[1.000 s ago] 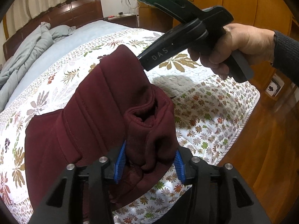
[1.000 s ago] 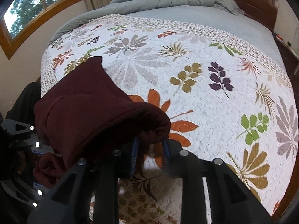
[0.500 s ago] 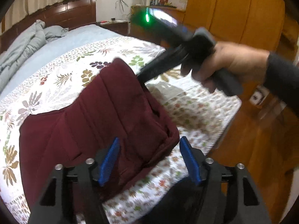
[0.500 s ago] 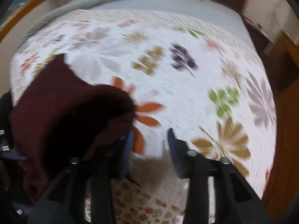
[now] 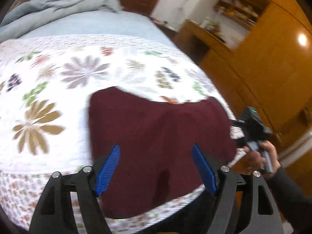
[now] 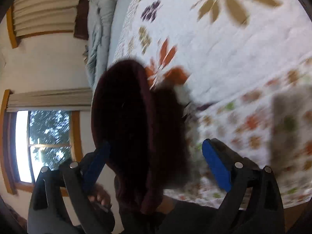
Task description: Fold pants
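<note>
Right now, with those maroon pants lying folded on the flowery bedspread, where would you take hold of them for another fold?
Probably by the two near corners of the maroon pants, coming from the foot of the bed. That edge lies over the rim of the floral bedspread, so pads can slip under it. The left claw, its jaws opening, hangs above it with nothing gripped.

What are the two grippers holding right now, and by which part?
Nothing. Both sets of jaws are opening, clear of the maroon pants, which lie folded on the floral quilt.
</note>
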The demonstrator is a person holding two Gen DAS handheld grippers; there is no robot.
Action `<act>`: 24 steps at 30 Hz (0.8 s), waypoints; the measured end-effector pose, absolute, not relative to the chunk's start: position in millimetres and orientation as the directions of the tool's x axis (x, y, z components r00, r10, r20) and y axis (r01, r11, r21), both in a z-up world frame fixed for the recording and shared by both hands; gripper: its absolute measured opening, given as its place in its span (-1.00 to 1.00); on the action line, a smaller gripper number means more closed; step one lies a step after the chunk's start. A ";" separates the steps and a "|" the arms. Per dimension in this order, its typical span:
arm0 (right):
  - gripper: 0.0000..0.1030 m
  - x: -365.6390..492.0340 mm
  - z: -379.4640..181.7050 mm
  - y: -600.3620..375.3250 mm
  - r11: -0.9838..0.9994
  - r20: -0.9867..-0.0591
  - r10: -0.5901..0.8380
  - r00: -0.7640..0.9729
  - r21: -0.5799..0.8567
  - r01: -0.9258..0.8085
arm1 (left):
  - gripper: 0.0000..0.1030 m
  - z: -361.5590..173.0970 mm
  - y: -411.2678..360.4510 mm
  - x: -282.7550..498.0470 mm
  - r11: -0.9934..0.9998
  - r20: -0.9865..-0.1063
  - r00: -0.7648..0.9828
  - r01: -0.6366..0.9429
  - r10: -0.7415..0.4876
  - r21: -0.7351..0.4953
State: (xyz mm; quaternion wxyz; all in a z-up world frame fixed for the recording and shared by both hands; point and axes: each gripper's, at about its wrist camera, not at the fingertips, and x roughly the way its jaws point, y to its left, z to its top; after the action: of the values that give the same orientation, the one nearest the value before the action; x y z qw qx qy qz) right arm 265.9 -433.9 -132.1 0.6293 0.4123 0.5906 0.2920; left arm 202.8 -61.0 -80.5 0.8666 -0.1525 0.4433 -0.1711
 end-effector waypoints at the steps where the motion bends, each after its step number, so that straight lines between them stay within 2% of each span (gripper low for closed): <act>1: 0.83 265.4 -128.2 -427.7 0.483 -0.493 0.859 0.138 0.870 0.102 | 0.49 -83.6 -52.1 201.8 0.900 -0.721 0.553 0.145 -0.418 -0.411; 3: 0.84 267.3 -119.5 -415.2 0.486 -0.490 0.862 0.132 0.872 0.065 | 0.49 -88.0 -40.9 199.1 0.905 -0.725 0.557 0.125 -0.404 -0.407; 7: 0.79 274.8 -110.9 -382.3 0.566 -0.566 0.822 0.068 0.824 0.014 | 0.49 -97.2 -23.5 194.7 0.902 -0.727 0.562 0.088 -0.395 -0.422; 9: 0.29 274.4 -102.0 -368.4 0.597 -0.593 0.802 0.072 0.801 -0.050 | 0.49 -99.6 -19.8 191.9 0.899 -0.724 0.565 0.077 -0.395 -0.431; 10: 0.29 275.8 -97.4 -360.8 0.613 -0.611 0.790 0.055 0.786 -0.078 | 0.49 -101.1 -17.8 192.4 0.899 -0.725 0.565 0.070 -0.393 -0.433; 11: 0.33 276.5 -93.2 -356.4 0.628 -0.627 0.778 0.049 0.773 -0.086 | 0.49 -102.7 -16.2 193.8 0.899 -0.728 0.563 0.064 -0.392 -0.434; 14: 0.84 274.8 -90.7 -362.2 0.671 -0.669 0.742 0.042 0.739 -0.063 | 0.49 -103.1 -13.3 193.6 0.900 -0.728 0.566 0.061 -0.388 -0.432; 18: 0.84 260.5 -102.0 -401.5 0.640 -0.645 0.755 0.117 0.764 0.084 | 0.49 -106.8 -13.1 193.4 0.905 -0.734 0.564 0.058 -0.377 -0.421; 20: 0.84 252.7 -101.8 -426.6 0.567 -0.584 0.779 0.227 0.811 0.142 | 0.49 -108.5 -14.0 192.6 0.908 -0.743 0.556 0.054 -0.373 -0.416; 22: 0.89 241.8 -93.3 -434.3 0.514 -0.521 0.802 0.292 0.851 0.109 | 0.49 -109.0 -16.5 191.9 0.914 -0.748 0.554 0.061 -0.365 -0.401; 24: 0.93 232.8 -85.1 -423.1 0.564 -0.548 0.786 0.287 0.825 0.031 | 0.49 -109.3 -19.1 192.2 0.918 -0.754 0.550 0.065 -0.360 -0.391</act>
State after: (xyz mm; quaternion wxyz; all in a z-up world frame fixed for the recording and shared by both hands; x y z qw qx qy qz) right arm 232.8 -423.1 -85.1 0.7051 0.3823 0.5338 0.2677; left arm 192.2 -19.1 -109.3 0.8654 -0.1611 0.4583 -0.1229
